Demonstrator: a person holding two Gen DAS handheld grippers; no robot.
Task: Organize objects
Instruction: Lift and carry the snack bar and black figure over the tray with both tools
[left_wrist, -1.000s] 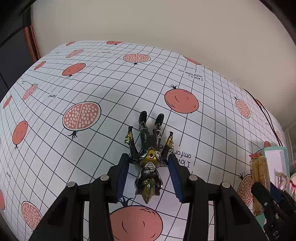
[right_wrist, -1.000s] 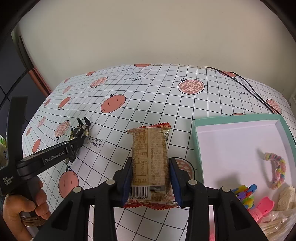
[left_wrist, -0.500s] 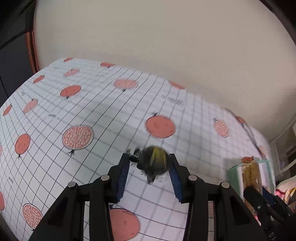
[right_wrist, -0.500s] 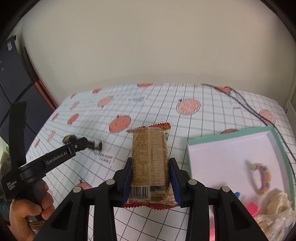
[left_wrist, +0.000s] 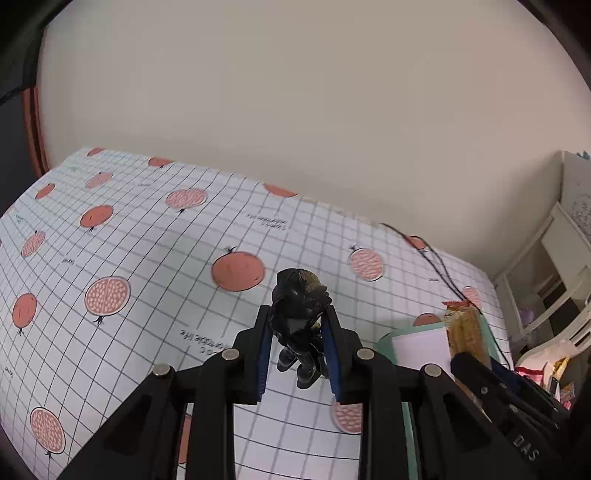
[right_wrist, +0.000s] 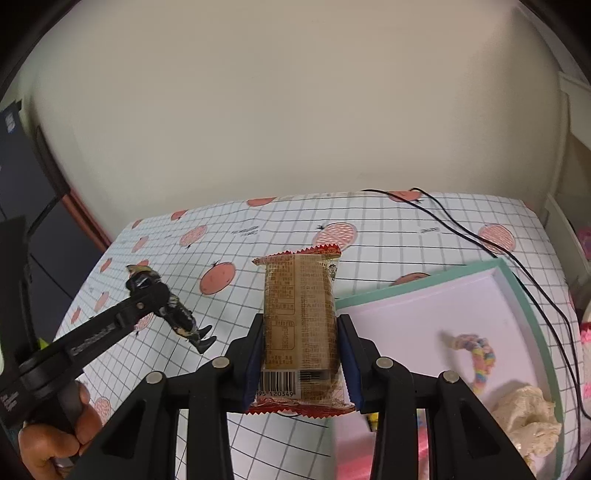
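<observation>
Lifted off tablecloth (left_wrist: 155, 236) since prior frame, figurine (left_wrist: 300, 321) now clamped in left gripper (left_wrist: 297, 354) w/ snack pack (right_wrist: 300, 325) clamped in right gripper (right_wrist: 300, 365); carry step, next: release both over tray (right_wrist: 532, 295).

A second ago the dark figurine (left_wrist: 297, 317) lay flat on the table (left_wrist: 155, 258) between open jaws — now the left gripper (left_wrist: 297, 345) grips it, lifted clear, feet dangling at centre frame.
</observation>
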